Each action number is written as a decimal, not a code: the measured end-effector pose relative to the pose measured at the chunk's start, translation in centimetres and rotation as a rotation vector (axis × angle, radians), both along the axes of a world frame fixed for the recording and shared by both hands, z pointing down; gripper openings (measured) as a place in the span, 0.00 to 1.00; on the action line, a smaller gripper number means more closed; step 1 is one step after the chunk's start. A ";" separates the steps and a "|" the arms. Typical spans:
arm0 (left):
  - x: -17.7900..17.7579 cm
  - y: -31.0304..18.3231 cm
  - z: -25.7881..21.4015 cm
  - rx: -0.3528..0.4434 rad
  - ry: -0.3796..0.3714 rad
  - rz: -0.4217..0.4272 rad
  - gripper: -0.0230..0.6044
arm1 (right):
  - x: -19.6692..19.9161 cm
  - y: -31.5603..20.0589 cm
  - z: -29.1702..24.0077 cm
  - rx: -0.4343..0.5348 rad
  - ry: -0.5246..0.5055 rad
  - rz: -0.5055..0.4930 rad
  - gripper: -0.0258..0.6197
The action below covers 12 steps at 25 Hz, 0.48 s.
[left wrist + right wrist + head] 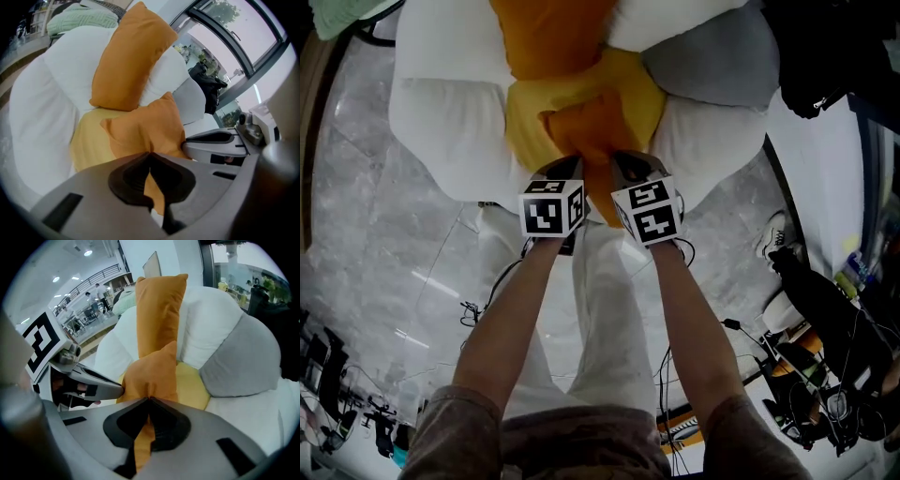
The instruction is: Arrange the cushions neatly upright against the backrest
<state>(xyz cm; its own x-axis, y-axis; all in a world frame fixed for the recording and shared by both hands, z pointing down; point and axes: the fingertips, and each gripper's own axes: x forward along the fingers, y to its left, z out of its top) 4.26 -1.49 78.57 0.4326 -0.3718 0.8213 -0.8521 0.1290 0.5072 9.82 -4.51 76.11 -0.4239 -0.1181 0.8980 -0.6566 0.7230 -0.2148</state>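
Left gripper (569, 169) and right gripper (623, 167), fingers clamped shut on the small orange cushion (581, 127), should lift evenly, then seat it upright against the backrest (441, 39)

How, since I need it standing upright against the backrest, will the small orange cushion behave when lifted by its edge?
Probably floppy: the small orange cushion bunches where the left gripper and right gripper pinch its edge, jaws shut. Likely light: two fabric pinches seem to hold it up. It may slump unless leaned on the white backrest.
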 end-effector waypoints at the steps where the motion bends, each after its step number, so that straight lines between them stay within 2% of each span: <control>1: 0.1 -0.3 -0.6 0.005 -0.007 0.019 0.05 | 0.2 -0.1 -0.5 0.005 -0.004 0.020 0.08; 7: 0.0 -3.1 -5.7 0.068 -0.059 0.131 0.05 | 0.8 -1.9 -4.5 0.045 -0.042 0.148 0.08; 12: 0.7 -7.0 -11.0 0.151 -0.124 0.244 0.05 | 1.8 -4.5 -8.7 0.103 -0.088 0.258 0.08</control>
<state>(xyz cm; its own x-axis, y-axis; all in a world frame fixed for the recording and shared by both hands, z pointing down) 4.92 -8.45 67.62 0.4238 -0.3909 0.8171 -0.9054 -0.1560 0.3950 11.64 -9.06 67.42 -0.4435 -0.3206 0.8370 -0.8038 0.5554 -0.2132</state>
